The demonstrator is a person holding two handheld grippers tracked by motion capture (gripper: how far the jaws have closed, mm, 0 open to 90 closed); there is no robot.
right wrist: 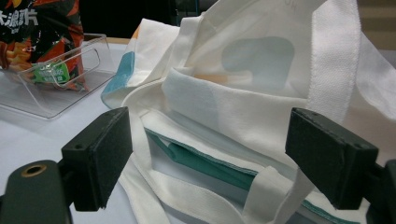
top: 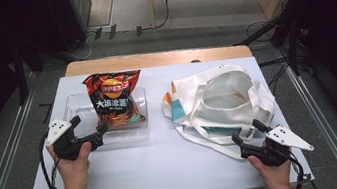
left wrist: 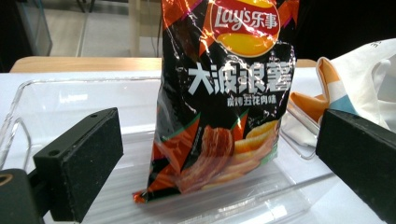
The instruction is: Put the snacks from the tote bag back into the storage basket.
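1. A chip bag (top: 114, 100) — glossy, crinkled foil in black, orange and red — leans upright in a clear plastic tray (top: 73, 107) at the left of the surface (top: 168, 175), its low walls propping the bag within easy reach.
2. The left gripper (top: 92, 131) sits just in front of the bag, its black jaws spread wide with nothing between them, lined up on the bag's lower edge.
3. To the right, apart from the tray, a soft cream canvas tote bag (top: 220, 97) with teal and orange patches lies slumped, mouth gaping, straps loose.
4. The right gripper (top: 247, 135) rests at the tote's near rim — jaws apart, empty, seemingly ready to hold the opening.
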